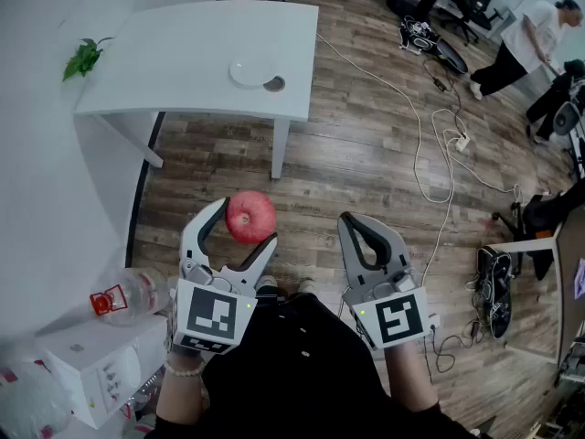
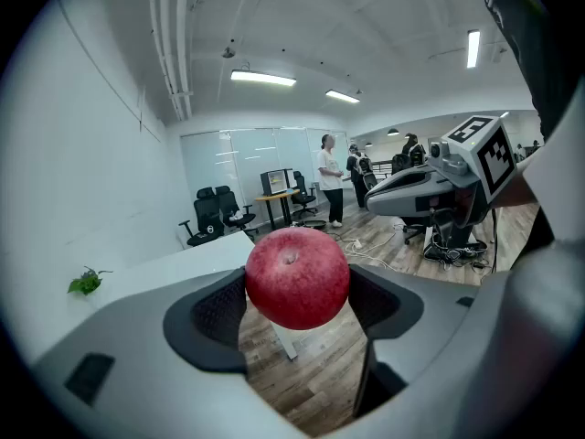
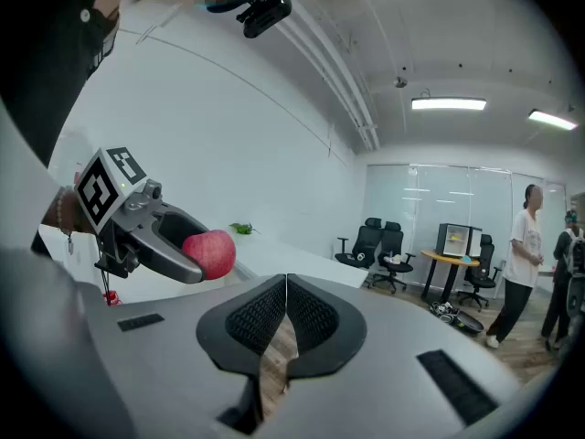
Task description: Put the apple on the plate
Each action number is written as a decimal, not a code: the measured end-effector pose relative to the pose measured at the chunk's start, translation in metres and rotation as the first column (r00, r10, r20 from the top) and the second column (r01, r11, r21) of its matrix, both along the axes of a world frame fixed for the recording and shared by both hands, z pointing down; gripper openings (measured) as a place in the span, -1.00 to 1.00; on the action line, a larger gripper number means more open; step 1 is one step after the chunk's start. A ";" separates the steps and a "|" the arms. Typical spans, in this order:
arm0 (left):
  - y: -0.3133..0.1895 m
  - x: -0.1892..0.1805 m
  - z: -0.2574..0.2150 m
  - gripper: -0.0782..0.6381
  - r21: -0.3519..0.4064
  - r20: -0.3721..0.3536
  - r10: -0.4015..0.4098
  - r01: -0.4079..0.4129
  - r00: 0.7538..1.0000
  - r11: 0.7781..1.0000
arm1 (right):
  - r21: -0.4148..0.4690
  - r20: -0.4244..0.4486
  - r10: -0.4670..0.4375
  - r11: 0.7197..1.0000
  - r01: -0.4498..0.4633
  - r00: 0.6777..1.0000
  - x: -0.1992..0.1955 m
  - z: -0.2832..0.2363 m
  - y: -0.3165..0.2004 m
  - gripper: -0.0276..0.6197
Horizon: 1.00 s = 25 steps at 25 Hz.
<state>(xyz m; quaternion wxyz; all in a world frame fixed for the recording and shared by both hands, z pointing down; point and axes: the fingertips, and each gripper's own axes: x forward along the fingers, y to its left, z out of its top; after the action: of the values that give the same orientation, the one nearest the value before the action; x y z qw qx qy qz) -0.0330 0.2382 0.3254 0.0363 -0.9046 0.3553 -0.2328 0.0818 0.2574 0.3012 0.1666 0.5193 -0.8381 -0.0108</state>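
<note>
The left hand-held gripper (image 1: 245,223) is clamped on the red apple (image 1: 250,216), its pads pressing both sides, up in the air over the wooden floor (image 1: 366,154) and well short of the table (image 1: 183,53). The white plate (image 1: 239,69) sits near the table's front right corner. The right hand-held gripper (image 1: 352,219) is pinched together, empty.

Your left gripper (image 1: 245,225) is out in front of you, tipped slightly down, jaws spread wide and clamped on the apple (image 1: 250,214). Your right gripper (image 1: 353,222) is level beside it, jaws pressed together, empty.
</note>
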 end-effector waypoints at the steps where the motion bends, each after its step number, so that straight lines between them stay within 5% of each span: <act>1: -0.001 0.000 0.000 0.23 0.001 0.000 0.000 0.000 1.000 1.000 | -0.001 0.001 0.000 1.000 0.000 1.000 0.000 0.000 -0.001 -0.79; 25: -0.025 -0.042 -0.007 0.23 0.019 -0.039 -0.024 0.025 0.999 1.000 | 0.003 0.030 0.062 0.998 -0.062 0.998 -0.028 0.003 -0.010 -0.78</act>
<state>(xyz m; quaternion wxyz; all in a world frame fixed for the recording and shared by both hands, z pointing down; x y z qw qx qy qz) -0.0751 0.2131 0.3184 0.0354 -0.9041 0.3693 -0.2122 0.0537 0.2471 0.3039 0.1534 0.5456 -0.8239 0.0002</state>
